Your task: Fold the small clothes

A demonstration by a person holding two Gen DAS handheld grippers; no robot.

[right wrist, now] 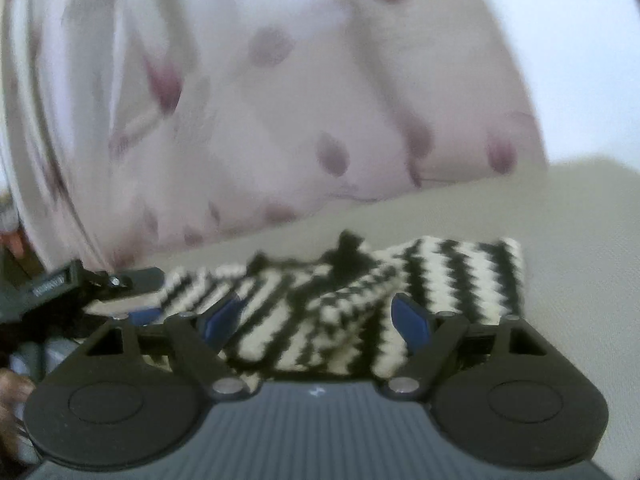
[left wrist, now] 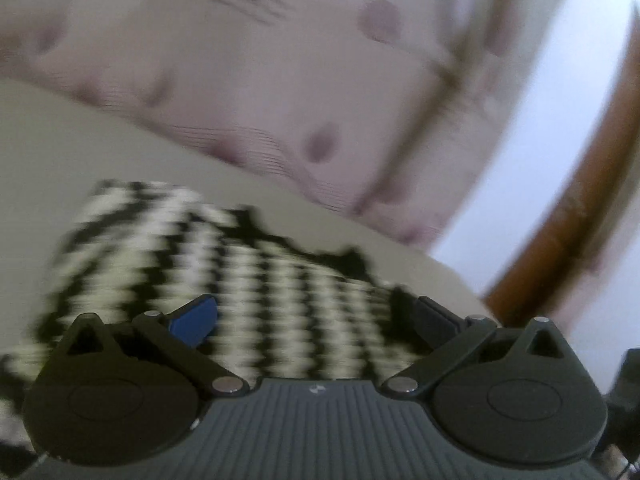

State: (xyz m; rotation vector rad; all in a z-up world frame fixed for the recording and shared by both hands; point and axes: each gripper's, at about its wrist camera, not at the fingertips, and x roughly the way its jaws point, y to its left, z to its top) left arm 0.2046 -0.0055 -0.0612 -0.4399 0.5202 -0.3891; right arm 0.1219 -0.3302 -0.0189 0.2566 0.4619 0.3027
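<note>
A small black-and-white zigzag-striped garment [left wrist: 224,276] lies on a pale beige bed surface [left wrist: 80,136]. It is partly folded, with layers overlapping in the right wrist view [right wrist: 328,312]. My left gripper [left wrist: 316,316] is open, its fingers wide apart just above the garment's near edge. My right gripper [right wrist: 320,320] is open too, with its blue pads [right wrist: 412,320] either side of a raised fold. Neither holds cloth. Both views are motion-blurred. The other gripper's body [right wrist: 60,284] shows at the left of the right wrist view.
A white pillow or duvet with purple leaf print [left wrist: 248,64] lies behind the garment, also in the right wrist view [right wrist: 280,100]. A brown wooden frame [left wrist: 576,200] and a white wall [left wrist: 540,140] are at the right. Bare bed surface [right wrist: 560,216] extends right.
</note>
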